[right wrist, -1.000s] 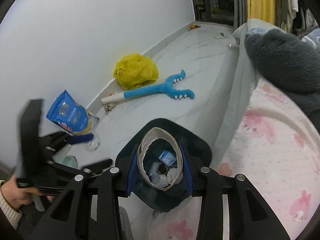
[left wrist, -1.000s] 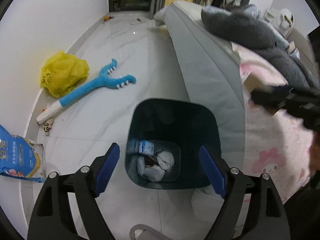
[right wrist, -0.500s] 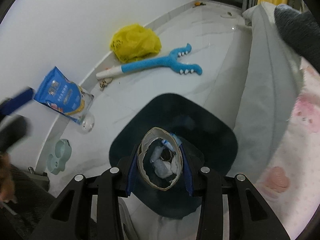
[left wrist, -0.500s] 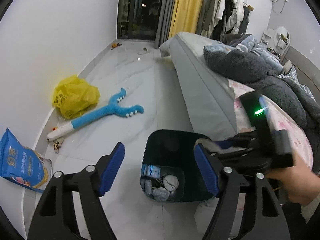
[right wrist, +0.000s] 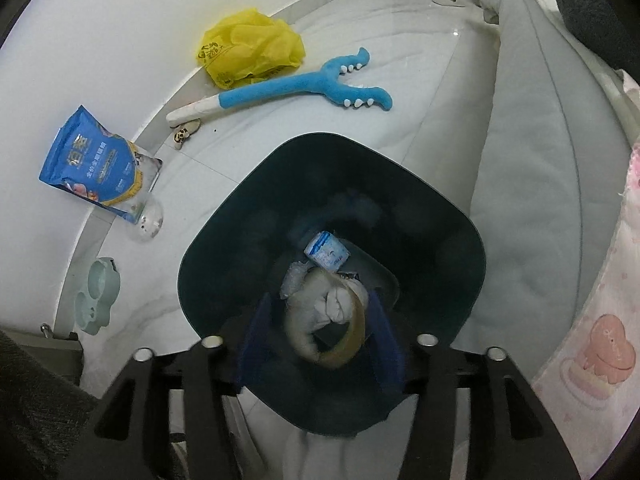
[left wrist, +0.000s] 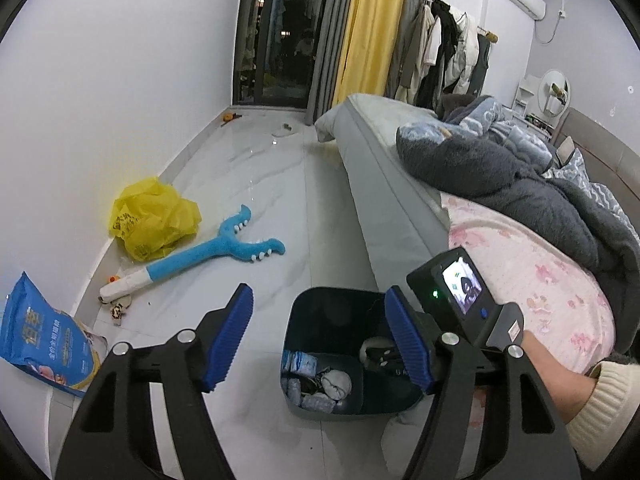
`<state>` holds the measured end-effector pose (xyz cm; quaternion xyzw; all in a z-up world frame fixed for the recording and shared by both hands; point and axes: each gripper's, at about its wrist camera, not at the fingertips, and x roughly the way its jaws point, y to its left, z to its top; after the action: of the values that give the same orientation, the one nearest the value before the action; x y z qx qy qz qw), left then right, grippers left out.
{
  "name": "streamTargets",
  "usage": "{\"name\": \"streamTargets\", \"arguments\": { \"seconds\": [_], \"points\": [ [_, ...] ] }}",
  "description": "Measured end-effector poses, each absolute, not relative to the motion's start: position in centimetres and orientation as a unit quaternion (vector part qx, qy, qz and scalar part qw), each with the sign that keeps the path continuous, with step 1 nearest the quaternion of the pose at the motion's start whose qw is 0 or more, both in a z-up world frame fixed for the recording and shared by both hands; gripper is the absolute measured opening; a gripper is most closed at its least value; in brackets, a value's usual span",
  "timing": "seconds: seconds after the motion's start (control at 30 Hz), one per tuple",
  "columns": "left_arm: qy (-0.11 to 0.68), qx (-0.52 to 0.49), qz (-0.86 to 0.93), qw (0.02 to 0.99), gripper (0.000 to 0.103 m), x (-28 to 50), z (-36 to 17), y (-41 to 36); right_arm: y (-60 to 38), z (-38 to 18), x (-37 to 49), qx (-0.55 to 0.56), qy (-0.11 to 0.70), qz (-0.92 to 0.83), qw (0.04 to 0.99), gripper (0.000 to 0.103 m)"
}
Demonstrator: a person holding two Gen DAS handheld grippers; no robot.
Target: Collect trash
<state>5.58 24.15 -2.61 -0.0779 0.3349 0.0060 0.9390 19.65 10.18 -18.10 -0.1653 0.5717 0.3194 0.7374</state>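
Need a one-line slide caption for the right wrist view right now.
Right tongs poised over the dark bin, a blurred cardboard ring between their pads above the trash inside.

A: Where's the left wrist view?
B: Beside the bin [left wrist: 344,352], higher up, facing the far window.
A: And the right?
B: Directly above the bin [right wrist: 332,280], close, looking down. Both share it.

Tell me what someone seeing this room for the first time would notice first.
Probably the dark teal trash bin on the white floor beside the bed, with the right hand-held gripper over its mouth around a blurred cardboard ring. Next, the yellow plastic bag and blue plush toy by the wall.
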Motion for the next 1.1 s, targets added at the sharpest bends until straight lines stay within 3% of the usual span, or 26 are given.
{"name": "streamTargets", "arguments": {
  "seconds": [0.2, 0.43, 0.57, 0.8, 1.0, 1.1],
  "points": [
    [0.326, -0.056, 0.001, 0.944, 0.071, 5.0, -1.7, 22.9, 8.9, -15.9, 19.1, -0.166, 0.541, 0.319, 0.760, 0.055],
    [0.328, -0.040, 0.002, 0.944, 0.073, 4.3, -1.3, 21.5, 4.2, -9.6, 17.4, -0.122, 0.475, 0.304, 0.817, 0.057],
    [0.324, -0.061, 0.004, 0.944, 0.076, 4.0, -0.8, 20.9, 0.8, -6.1, 15.3, -0.107, 0.433, 0.286, 0.848, 0.064],
    [0.311, -0.038, 0.019, 0.949, 0.097, 2.0, 0.0, 17.8, -5.7, -0.6, 11.4, -0.094, 0.364, 0.241, 0.895, 0.085],
    [0.283, -0.027, 0.028, 0.958, 0.100, 0.7, 1.7, 15.9, -12.4, 2.3, 7.4, -0.080, 0.332, 0.185, 0.921, 0.098],
    [0.279, -0.012, 0.032, 0.960, 0.100, 0.3, 2.1, 14.9, -15.4, 3.5, 5.6, -0.057, 0.322, 0.162, 0.931, 0.100]
  ]
}}
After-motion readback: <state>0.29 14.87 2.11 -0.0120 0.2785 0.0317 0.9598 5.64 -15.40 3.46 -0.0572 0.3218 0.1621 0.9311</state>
